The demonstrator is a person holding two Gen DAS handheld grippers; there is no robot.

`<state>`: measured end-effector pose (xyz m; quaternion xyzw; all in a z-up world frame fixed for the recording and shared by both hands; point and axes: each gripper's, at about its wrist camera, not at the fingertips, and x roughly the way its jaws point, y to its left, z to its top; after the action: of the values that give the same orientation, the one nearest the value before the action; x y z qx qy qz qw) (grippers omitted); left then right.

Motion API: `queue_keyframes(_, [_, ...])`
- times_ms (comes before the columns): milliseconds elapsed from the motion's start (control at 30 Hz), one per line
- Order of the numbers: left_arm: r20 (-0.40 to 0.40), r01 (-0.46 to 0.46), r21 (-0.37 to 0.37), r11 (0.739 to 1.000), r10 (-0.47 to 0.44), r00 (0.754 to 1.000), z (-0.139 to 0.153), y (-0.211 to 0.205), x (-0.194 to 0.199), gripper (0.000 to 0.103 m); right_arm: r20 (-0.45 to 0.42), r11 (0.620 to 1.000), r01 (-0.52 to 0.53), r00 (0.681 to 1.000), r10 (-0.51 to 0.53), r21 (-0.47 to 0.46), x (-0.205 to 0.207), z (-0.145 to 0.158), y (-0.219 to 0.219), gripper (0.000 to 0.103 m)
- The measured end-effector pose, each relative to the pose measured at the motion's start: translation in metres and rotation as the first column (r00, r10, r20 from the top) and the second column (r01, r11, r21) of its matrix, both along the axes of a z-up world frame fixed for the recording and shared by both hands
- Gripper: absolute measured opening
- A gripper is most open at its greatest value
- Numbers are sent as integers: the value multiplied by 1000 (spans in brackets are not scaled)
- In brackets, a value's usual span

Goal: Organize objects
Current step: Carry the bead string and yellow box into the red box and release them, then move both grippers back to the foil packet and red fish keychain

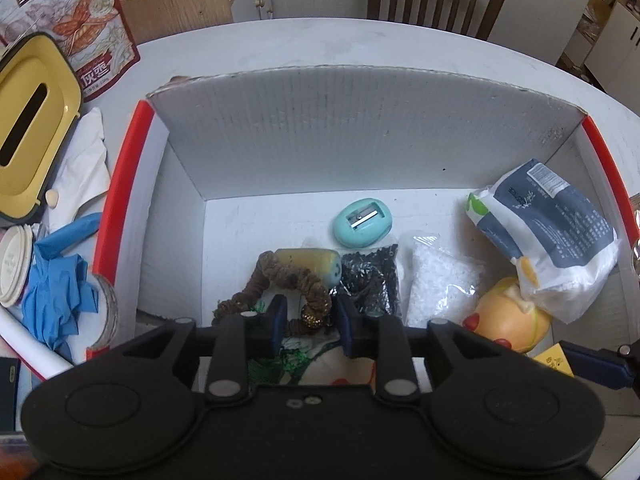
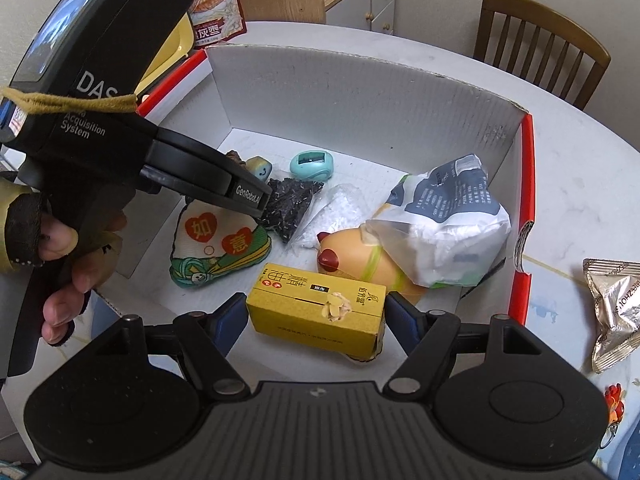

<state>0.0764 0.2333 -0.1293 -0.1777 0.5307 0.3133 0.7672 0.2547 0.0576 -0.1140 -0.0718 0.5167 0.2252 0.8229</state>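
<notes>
The box (image 1: 360,128) on the table (image 1: 400,44) holds a pouch (image 1: 548,224), toy (image 2: 360,256), bead bags and sharpener (image 1: 363,223). The right gripper (image 2: 316,316) clasps a yellow carton (image 2: 312,312) at the box's near edge. The left gripper (image 1: 308,326), half-closed, straddles a brown scrunchie (image 1: 296,284); whether it grips is unclear.

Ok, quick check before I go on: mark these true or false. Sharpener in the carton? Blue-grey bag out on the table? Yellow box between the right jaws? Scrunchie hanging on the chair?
1. The sharpener lies inside the carton. True.
2. The blue-grey bag lies on the table outside the carton. False: it is in the carton, leaning on the orange toy.
3. The yellow box sits between the jaws of the right gripper. True.
4. The scrunchie hangs on the chair. False: it is in the carton, between the jaws of the left gripper.
</notes>
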Motion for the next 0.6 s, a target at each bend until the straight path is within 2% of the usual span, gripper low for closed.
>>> queue_keyframes(200, [27, -7, 15, 1000, 7, 1000, 7, -5, -5, 51, 21, 1000, 2, 1000, -2, 14, -4, 7, -3, 79])
queue_keyframes(500, [80, -7, 43, 999, 4, 997, 26, -19, -14, 62, 44, 996, 33, 998, -37, 77, -12, 28, -27, 79])
queue_keyframes(600, [97, 1, 58, 998, -7, 995, 35, -28, -17, 63, 66, 996, 31, 997, -37, 89, -17, 38, -35, 79])
